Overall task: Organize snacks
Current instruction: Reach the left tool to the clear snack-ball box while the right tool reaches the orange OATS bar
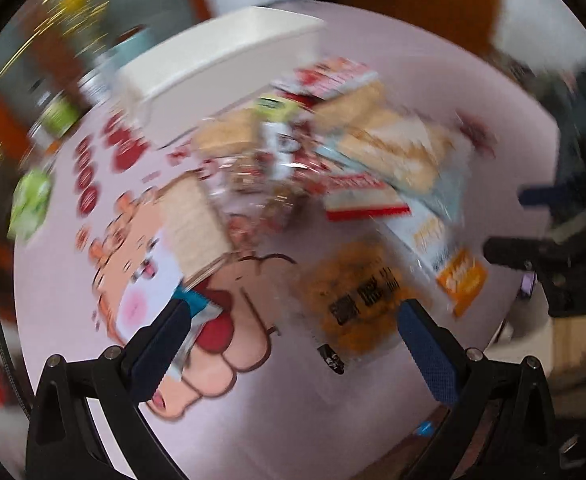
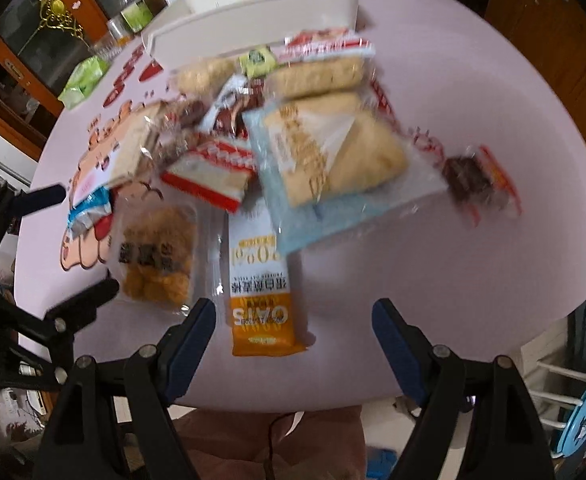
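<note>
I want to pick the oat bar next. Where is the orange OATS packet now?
In the right wrist view, the OATS packet lies on the pink table, between the open right gripper fingers, beside the fried snack pack.

Snack pile [image 2: 277, 136] mid-table [image 2: 433, 260]; bin [image 2: 261, 12] behind

Glossy crinkled plastic snack wrappers [image 2: 333, 152] lie on a smooth matt pink tabletop [image 2: 433, 272].
</note>
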Available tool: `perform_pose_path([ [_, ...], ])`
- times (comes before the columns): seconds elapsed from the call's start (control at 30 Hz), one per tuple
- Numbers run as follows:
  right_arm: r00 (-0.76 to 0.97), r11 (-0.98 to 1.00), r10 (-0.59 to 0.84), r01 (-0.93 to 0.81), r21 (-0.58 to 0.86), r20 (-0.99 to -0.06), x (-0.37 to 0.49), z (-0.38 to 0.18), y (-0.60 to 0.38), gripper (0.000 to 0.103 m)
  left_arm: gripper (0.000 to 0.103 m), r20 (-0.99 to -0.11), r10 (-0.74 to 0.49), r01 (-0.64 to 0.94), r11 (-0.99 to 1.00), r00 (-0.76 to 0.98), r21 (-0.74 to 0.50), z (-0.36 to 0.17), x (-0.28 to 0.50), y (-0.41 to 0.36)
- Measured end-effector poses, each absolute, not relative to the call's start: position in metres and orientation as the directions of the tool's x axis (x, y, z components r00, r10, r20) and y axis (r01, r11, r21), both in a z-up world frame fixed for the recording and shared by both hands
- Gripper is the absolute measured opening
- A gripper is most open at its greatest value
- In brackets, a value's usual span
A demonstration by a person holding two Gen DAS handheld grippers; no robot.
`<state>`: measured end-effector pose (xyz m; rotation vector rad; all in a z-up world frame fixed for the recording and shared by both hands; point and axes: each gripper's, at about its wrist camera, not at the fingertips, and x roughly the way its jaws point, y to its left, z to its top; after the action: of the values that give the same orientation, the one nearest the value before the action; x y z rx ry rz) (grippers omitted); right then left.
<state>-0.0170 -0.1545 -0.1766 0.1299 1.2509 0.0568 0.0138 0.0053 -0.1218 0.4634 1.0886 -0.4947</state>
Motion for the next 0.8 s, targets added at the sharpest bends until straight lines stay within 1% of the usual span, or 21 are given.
perform_pose_path([
  [0.13, 0.282, 0.991, 0.123, 0.023, 0.135, -0.951, -0.012, -0.194, -0.149, 0.076, 0.102, -0.926, -0.132, 0.73, 0.658, 0.353, 0.184, -0.142, 0.011, -0.016],
  [0.23, 0.263, 0.991, 0.123, 0.024, 0.134, -0.957, -0.01, -0.204, -0.146, 0.073, 0.102, -0.938, -0.129, 0.786, 0.589, 0.323, 0.189, -0.152, 0.014, -0.025],
  [0.27, 0.256, 0.991, 0.123, 0.024, 0.133, -0.959, -0.009, -0.207, -0.144, 0.071, 0.102, -0.94, -0.129, 0.795, 0.577, 0.316, 0.188, -0.154, 0.015, -0.027],
  [0.33, 0.245, 0.989, 0.135, 0.019, 0.144, -0.96, -0.008, -0.213, -0.142, 0.07, 0.102, -0.946, -0.129, 0.811, 0.556, 0.299, 0.18, -0.159, 0.019, -0.031],
  [0.53, 0.247, 0.992, 0.127, -0.006, 0.13, -0.961, -0.005, -0.216, -0.137, 0.07, 0.102, -0.97, -0.164, 0.856, 0.513, 0.178, 0.07, -0.167, 0.035, -0.038],
  [0.63, 0.252, 0.995, 0.095, -0.023, 0.092, -0.963, -0.006, -0.215, -0.134, 0.067, 0.102, -0.981, -0.183, 0.879, 0.475, 0.065, -0.03, -0.17, 0.041, -0.042],
  [0.73, 0.26, 0.998, 0.036, -0.051, 0.024, -0.965, -0.005, -0.217, -0.124, 0.066, 0.102, -0.984, -0.17, 0.9, 0.435, 0.052, -0.028, -0.173, 0.044, -0.046],
  [0.8, 0.265, 0.999, 0.023, -0.049, 0.011, -0.964, -0.005, -0.217, -0.121, 0.065, 0.102, -0.987, -0.156, 0.903, 0.428, 0.045, -0.026, -0.176, 0.046, -0.05],
])
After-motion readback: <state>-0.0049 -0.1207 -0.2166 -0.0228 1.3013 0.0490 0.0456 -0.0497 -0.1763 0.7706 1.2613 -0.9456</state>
